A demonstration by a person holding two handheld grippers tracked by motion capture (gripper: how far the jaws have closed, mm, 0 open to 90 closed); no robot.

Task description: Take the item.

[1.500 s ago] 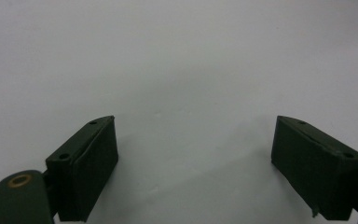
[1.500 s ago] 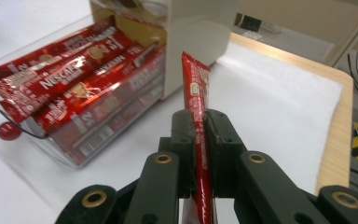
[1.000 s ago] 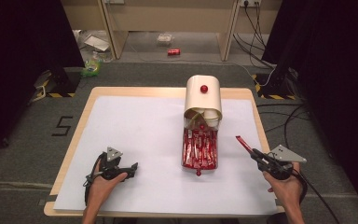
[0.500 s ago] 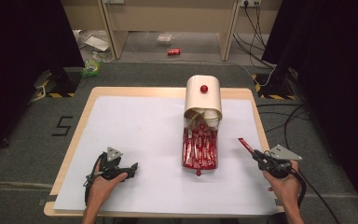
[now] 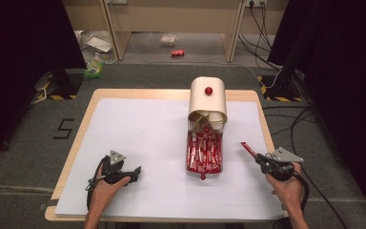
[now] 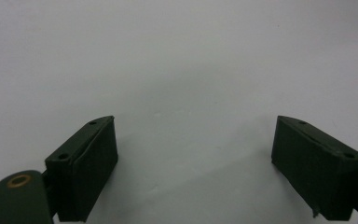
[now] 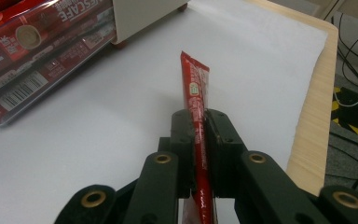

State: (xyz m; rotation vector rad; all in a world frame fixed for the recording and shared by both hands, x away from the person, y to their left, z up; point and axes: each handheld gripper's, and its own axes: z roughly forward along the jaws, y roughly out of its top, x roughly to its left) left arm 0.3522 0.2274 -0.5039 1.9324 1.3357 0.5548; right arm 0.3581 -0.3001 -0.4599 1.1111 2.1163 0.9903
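**Red sachet pinched at lower right**

The right gripper (image 7: 196, 135) is clamped on a red coffee stick (image 7: 196, 93), which juts past its jaws; the high view places it at lower right (image 5: 259, 160), beside the clear tray of sachets (image 5: 204, 152). The right gripper view alone shows the tray's barcode label. The left gripper (image 6: 196, 154), lower left (image 5: 131, 172), gapes wide over white paper (image 6: 177, 56).

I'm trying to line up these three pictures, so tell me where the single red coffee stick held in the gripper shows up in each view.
High view: the red stick is at right of centre, slanting up-left from the right gripper.
Right gripper view: it runs up the middle, clamped between the black jaws.
Left gripper view: it is not in this picture; open jaws over the white sheet.
Shared landmark: the white sheet.
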